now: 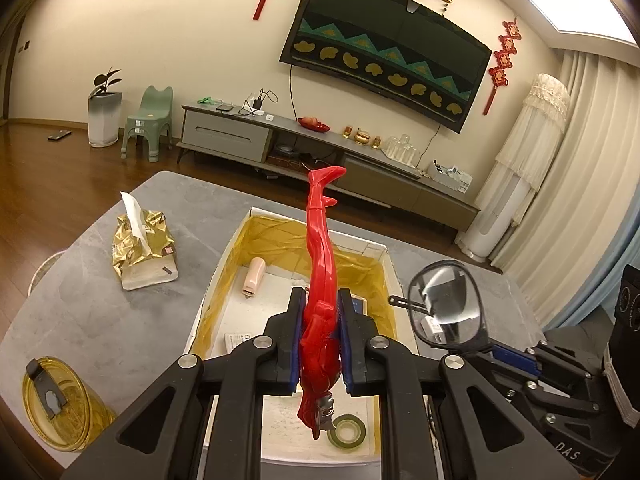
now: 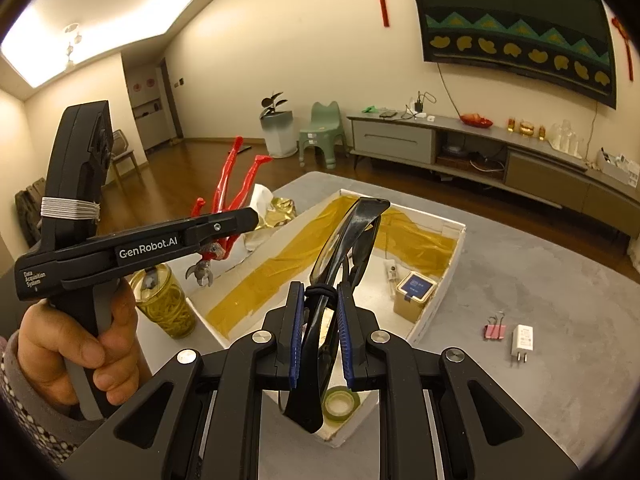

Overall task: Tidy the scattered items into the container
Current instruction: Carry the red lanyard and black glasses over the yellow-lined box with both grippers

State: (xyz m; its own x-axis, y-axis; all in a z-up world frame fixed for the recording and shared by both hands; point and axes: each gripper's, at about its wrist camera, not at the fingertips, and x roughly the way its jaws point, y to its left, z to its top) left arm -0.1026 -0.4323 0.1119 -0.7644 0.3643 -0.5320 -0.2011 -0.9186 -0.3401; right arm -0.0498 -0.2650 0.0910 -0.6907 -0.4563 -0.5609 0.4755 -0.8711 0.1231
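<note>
Grey table (image 2: 520,264) in a living room, TV cabinet (image 1: 240,136) along the far wall. White box (image 1: 224,264) with yellow lining sits on the table, directly under and ahead of both tongs.

Left tongs (image 1: 319,312): nearly closed, pads clamped on the torso of a red figure (image 1: 320,248); figure is head down, legs sticking up and away past the tips, hanging over the box. Seen from the right wrist, a hand (image 2: 76,344) grips the left tongs' handle.

Right tongs (image 2: 318,308): nearly closed on black glasses (image 2: 344,248), folded arms pinched between the pads, lens end sticking up beyond the tips, above the box's near end.

Inside the box: tape roll (image 1: 346,432) at the near end, below both tongs; pink stapler (image 1: 253,276) ahead-left of the left tongs; small blue-top box (image 2: 414,296) ahead-right of the right tongs.

Outside the box: tissue pack (image 1: 144,248) far left of the left tongs, amber jar (image 1: 60,404) near left. Pink clip (image 2: 495,330) and white charger (image 2: 522,340) lie on the table right of the right tongs, just beside each other.
</note>
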